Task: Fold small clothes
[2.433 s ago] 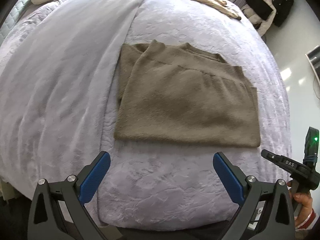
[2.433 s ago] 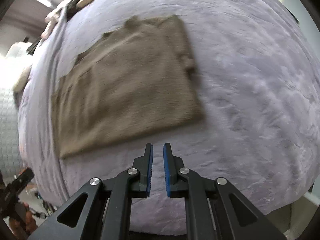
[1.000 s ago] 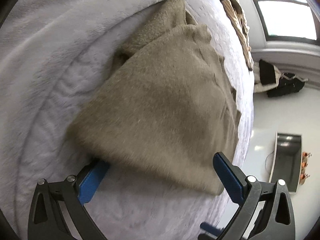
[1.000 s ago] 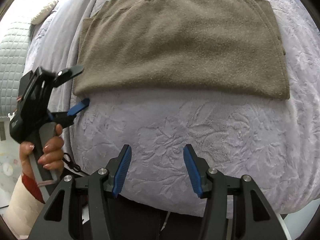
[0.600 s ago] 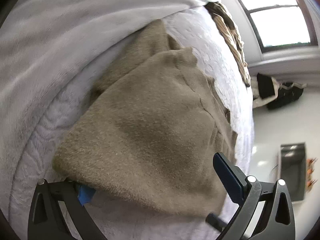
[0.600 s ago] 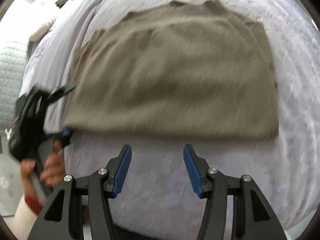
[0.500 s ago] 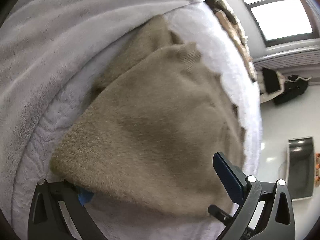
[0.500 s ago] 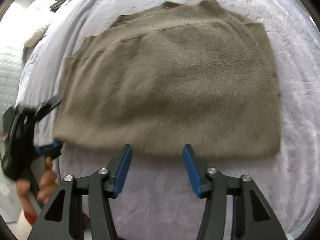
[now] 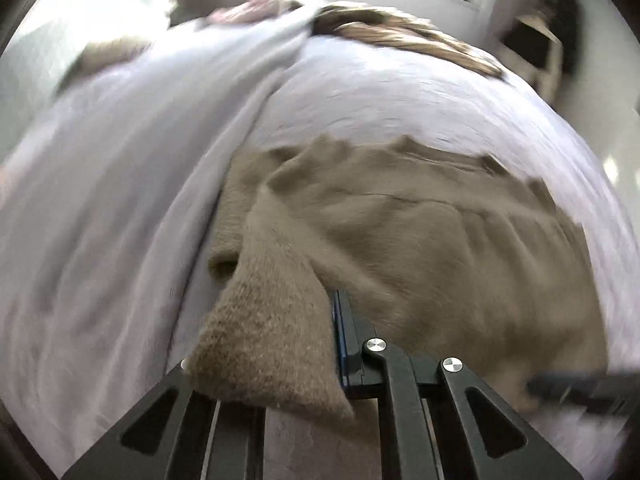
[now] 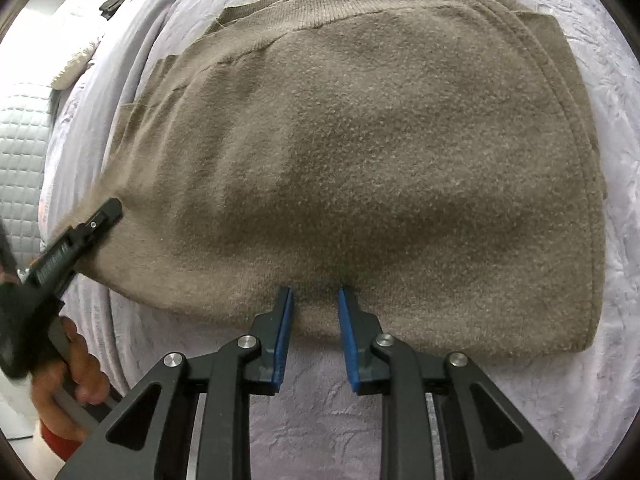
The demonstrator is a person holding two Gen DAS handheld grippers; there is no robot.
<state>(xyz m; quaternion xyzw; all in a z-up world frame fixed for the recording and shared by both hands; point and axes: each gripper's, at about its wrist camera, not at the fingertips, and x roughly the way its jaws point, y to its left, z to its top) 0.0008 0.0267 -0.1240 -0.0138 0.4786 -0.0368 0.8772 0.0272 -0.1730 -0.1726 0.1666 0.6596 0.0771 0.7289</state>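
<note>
Nearest the lens, the left hand-held gripper [image 9: 320,344] is clamping the near left corner of the brown sweater [image 10: 360,152]; its jaws have just been closing, and the fabric is bunching between them and draping over one finger. Likely reason: a corner hold lets that hem be carried over for the next fold.

The right hand-held gripper [image 10: 314,320] is straddling the near hem around its middle. Its jaws have just been closing too, with fabric between the pads, but a gap is showing, so I am not reading it as a firm pinch yet.

The sweater is lying flat on the lilac bed cover [image 10: 520,400], sleeves apparently folded in. Its long axis is running side to side across the view, with the ribbed neckline [image 10: 320,12] pointing away toward the far side of the bed.

A person's hand [image 10: 68,376] is showing at the left edge.
</note>
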